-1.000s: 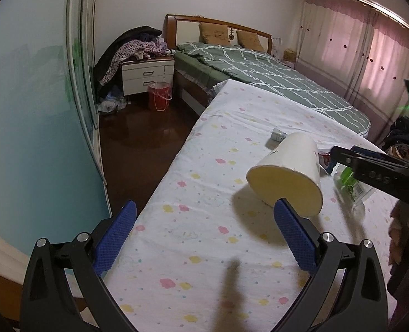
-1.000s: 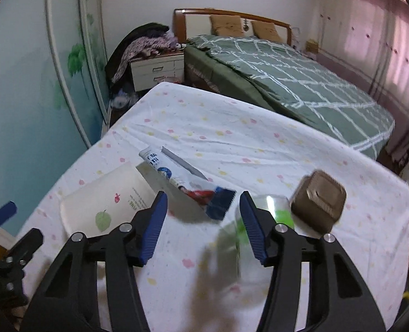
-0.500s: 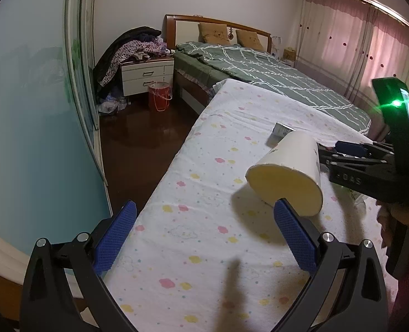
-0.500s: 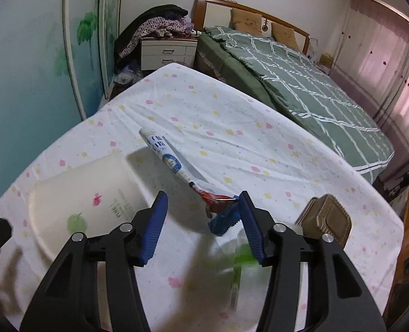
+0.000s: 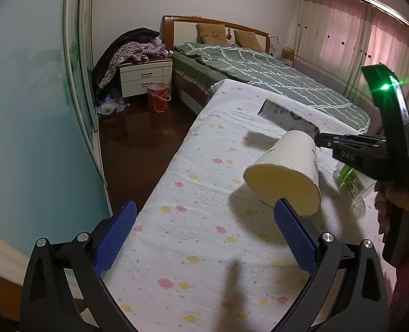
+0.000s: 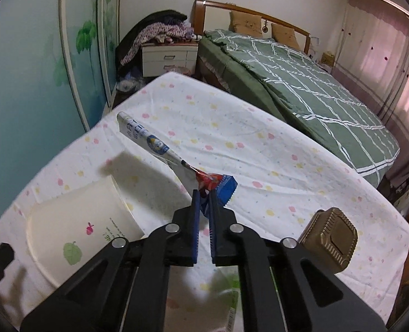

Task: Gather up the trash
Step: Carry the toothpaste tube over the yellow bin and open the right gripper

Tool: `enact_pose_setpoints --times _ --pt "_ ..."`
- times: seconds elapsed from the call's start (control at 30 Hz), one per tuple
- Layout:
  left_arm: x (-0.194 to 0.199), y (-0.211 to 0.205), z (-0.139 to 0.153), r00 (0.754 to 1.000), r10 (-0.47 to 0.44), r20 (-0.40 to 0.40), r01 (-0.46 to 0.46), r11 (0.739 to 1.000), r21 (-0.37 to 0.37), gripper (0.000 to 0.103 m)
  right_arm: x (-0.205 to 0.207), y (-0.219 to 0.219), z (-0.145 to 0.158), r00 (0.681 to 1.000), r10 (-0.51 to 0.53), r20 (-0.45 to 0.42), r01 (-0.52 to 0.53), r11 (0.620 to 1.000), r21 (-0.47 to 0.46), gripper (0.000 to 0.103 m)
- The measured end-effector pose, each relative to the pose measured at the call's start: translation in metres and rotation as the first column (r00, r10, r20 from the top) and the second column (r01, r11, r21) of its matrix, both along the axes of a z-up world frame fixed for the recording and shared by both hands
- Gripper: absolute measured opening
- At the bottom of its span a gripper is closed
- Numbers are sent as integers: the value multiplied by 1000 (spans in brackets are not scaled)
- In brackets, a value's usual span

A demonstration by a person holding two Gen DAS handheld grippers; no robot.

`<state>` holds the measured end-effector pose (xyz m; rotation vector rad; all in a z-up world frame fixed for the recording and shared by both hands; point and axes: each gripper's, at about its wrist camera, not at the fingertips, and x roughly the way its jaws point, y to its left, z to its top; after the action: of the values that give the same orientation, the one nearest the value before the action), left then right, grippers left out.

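Observation:
A long wrapper (image 6: 149, 141), white and blue with a red and blue end, hangs tilted above the spotted sheet (image 6: 259, 138). My right gripper (image 6: 203, 195) is closing onto its blue end, and the pads press it. In the left wrist view the wrapper (image 5: 282, 114) sticks out left of the right gripper (image 5: 318, 139). A white paper cup (image 5: 284, 174) lies on its side with its mouth toward my left gripper (image 5: 204, 207), which stands open and holds nothing. The cup (image 6: 80, 221) lies left of the right gripper.
A clear plastic bottle with a green label (image 5: 351, 179) lies right of the cup, under the right gripper. A brown square box (image 6: 331, 240) sits on the sheet at the right. A red bucket (image 5: 158, 96) stands on the dark floor by the nightstand (image 5: 145, 78).
My right gripper's jaws went from wide apart to closed on the wrapper's end, and the wrapper has come up off the sheet. The left gripper and the cup have not moved.

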<state>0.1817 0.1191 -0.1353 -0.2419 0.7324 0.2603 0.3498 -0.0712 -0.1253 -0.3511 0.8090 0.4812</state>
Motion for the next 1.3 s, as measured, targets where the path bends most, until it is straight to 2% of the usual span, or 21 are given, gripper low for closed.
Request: enact_pose_setpoints --times 0.2,0.37,0.53,0.7,0.93,1.07,1.3 --pt "-1 0 0 1000 -3 -4 3 1000 -8 98 -11 -23 27 1000 -19 -3 19 993 117 6" --pt "0 0 1 1000 -4 2 4 1000 -5 98 -37 -52 53 998 -54 11 51 978 202 6" --pt "-1 -1 1 1000 -6 5 6 1000 -3 98 -67 -102 66 990 -143 7 136 953 271 6" --pt "-2 -6 2 1000 -9 9 9 1000 13 98 -102 -161 66 962 -274 9 257 913 316 6" --pt "-5 -13 6 1000 -23 19 22 999 46 98 -143 -253 44 851 -525 -12 495 795 350 6" --pt "-4 -16 8 999 -38 22 36 998 59 98 -162 -304 35 749 -662 -21 624 695 357 6" --pt "-4 -20 5 997 -78 7 78 996 36 98 -195 -385 18 534 -845 -25 800 495 340 6"
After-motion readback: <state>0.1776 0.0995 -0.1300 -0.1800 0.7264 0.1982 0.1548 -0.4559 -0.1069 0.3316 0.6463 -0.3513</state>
